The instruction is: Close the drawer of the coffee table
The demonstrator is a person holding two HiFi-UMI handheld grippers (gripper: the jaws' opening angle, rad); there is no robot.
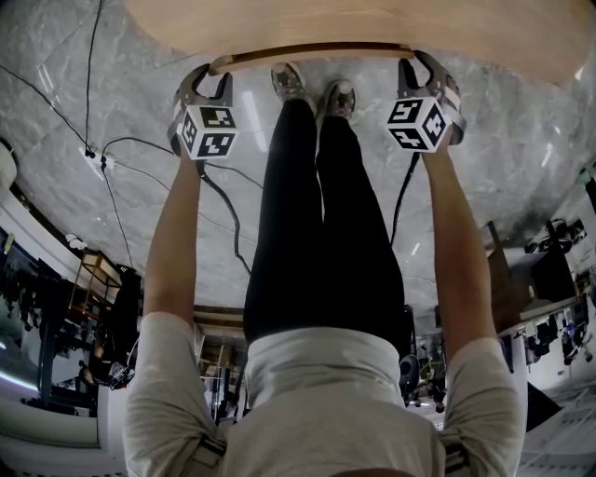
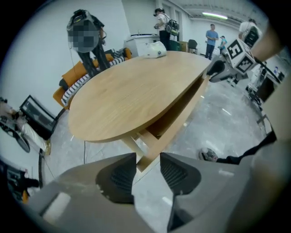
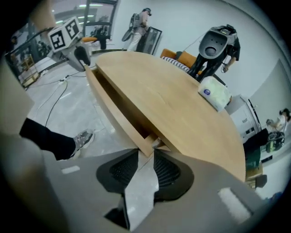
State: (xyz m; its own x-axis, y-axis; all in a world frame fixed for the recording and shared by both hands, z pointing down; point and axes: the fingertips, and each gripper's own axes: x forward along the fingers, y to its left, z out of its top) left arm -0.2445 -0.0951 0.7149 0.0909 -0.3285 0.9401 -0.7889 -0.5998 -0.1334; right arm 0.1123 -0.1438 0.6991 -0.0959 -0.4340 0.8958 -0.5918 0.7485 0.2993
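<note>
Two bare forearms (image 1: 177,233) stretched up the frame, one gripper each. Left gripper (image 1: 209,78) upper left, right gripper (image 1: 424,67) upper right: jaws apart, gripping nothing, each at one end of the single drawer front (image 1: 312,50), slightly out beneath one oval coffee table (image 1: 354,20). Two shoes (image 1: 290,82) between.

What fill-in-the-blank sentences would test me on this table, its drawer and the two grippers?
1. The drawer of the coffee table is not fully ____.
2. The left gripper and the right gripper both have their jaws ____, not shut.
3. On the coffee table lies a pack of ____ colour.
Missing words: closed; open; white.
</note>
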